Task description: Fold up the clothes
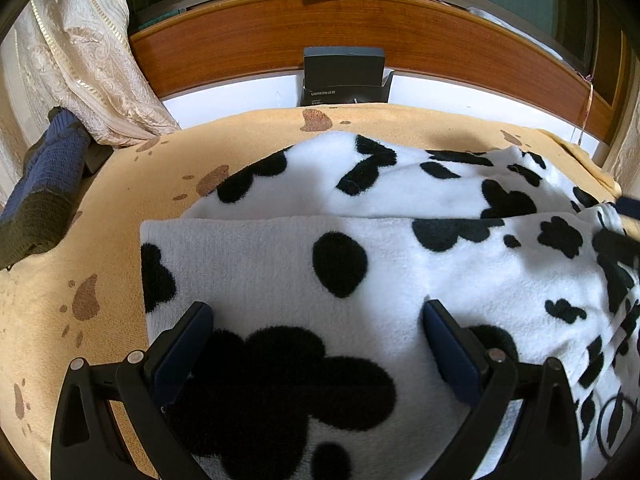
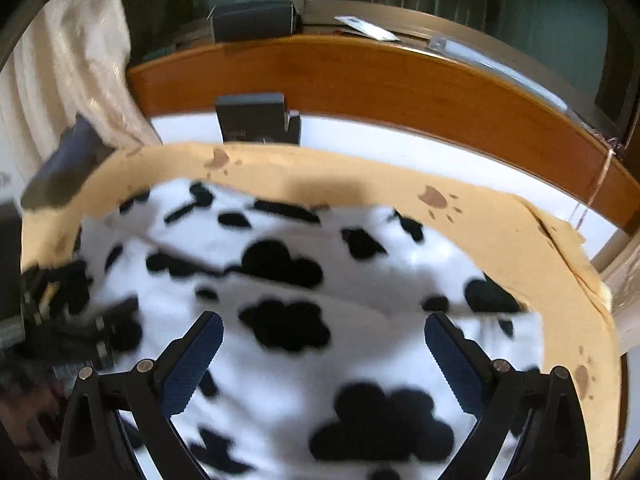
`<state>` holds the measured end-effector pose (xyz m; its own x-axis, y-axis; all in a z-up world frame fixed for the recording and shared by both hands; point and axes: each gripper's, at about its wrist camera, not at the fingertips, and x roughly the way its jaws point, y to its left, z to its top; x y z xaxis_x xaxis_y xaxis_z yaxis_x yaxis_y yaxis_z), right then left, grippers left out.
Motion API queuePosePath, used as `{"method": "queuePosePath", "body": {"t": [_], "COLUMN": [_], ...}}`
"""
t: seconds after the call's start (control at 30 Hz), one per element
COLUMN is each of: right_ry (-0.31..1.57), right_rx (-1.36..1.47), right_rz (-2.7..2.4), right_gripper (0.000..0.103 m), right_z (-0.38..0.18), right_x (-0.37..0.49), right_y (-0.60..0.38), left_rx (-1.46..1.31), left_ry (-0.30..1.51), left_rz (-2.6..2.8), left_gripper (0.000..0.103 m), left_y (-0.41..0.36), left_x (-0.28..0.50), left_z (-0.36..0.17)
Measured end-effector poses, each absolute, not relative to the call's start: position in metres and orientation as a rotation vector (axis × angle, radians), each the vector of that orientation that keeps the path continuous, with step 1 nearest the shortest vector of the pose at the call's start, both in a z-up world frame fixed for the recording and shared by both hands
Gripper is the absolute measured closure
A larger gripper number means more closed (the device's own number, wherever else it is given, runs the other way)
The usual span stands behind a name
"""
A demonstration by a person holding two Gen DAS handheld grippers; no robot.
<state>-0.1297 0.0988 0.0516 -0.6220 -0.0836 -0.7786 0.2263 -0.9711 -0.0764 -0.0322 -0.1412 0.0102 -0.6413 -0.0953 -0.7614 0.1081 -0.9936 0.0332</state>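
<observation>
Cow-print fleece garment (image 1: pixel 360 264) looked soft and floppy, best gripped at its lower-left folded edge; left tongs (image 1: pixel 318 316) and right tongs (image 2: pixel 324 330) gaped wide, empty.

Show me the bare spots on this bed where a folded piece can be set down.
The tan paw-print blanket lies bare on the left, between the black-and-white cow-print fleece garment and the navy knit item. A narrower bare strip runs behind the garment, before the dark UGREEN box. The middle is crowded: the fleece covers it, under both open grippers.
</observation>
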Motion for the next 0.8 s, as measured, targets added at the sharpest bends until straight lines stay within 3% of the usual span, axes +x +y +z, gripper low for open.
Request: {"method": "queuePosePath", "body": {"t": [0.23,0.8], "right_ry": [0.209,0.142], "right_rx": [1.391,1.334], "right_rz": [-2.586,-2.646], "right_gripper": [0.001,0.001], "right_z": [0.003,0.014], "right_x": [-0.126,-0.103], "right_y": [0.115,0.122], "left_rx": [1.271,1.276], "left_ry": [0.017,0.033], "left_rz": [-2.749,-2.752], "left_gripper": [0.0,0.0], "left_y": [-0.141,-0.143], "left_x": [-0.033,-0.032], "left_z": [0.011,0.011]}}
